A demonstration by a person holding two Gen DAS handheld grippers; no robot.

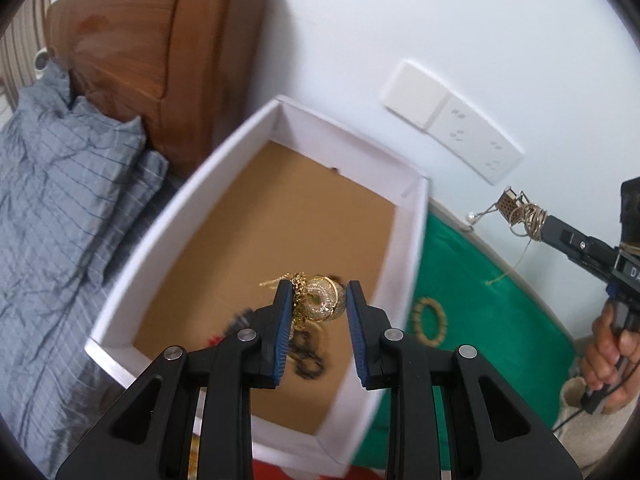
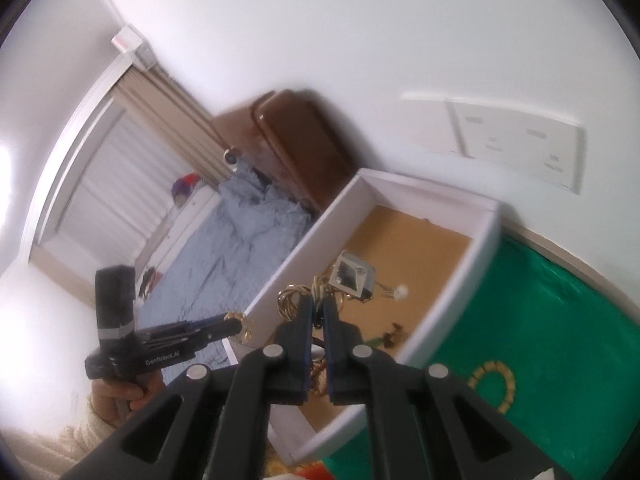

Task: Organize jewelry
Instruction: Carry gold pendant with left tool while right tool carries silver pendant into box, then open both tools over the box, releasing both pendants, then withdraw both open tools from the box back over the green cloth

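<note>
Above the white box (image 1: 404,240) on the green-clothed table, the left hand-held gripper (image 1: 319,300) stands wide open, a gold pendant (image 1: 322,299) with chain hanging against its left finger; the right hand-held gripper (image 2: 317,309), nearly closed, pinches a tangled gold chain (image 2: 290,298) with a square charm (image 2: 352,276).

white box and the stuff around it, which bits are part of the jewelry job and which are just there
Job: white box, gold pendant at the left tool, tangled chain in the right tool, beaded bracelet.
Just there: headboard, bedding, wall socket.
</note>
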